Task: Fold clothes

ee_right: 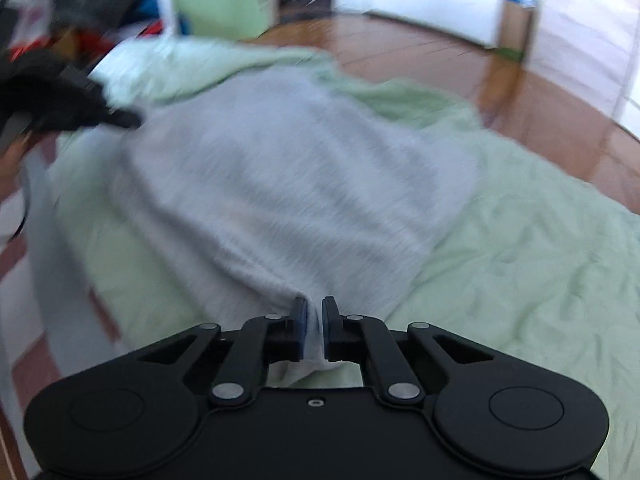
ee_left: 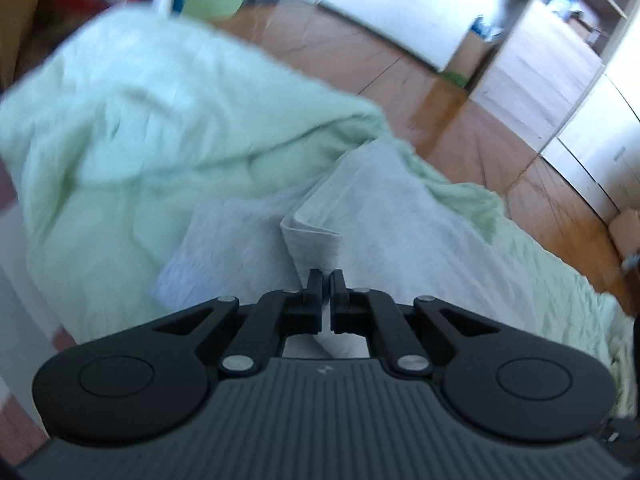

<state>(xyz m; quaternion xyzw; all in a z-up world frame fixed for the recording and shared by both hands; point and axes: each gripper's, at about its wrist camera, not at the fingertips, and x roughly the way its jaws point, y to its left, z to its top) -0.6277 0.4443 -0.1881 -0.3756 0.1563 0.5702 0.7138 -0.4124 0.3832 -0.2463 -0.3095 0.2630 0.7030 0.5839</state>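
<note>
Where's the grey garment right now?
The grey garment lies spread on the green blanket, pinched by the right gripper and left gripper.

A soft green blanket (ee_right: pixel 540 248) covers the bed; a light grey cloth (ee_right: pixel 288 184) lies spread on it; brown wooden floor (ee_right: pixel 420 56) is beside.

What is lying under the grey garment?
A light green blanket shows all around the grey garment, so the garment lies on it. The part directly beneath, and anything under the blanket, is covered and cannot be seen.
</note>
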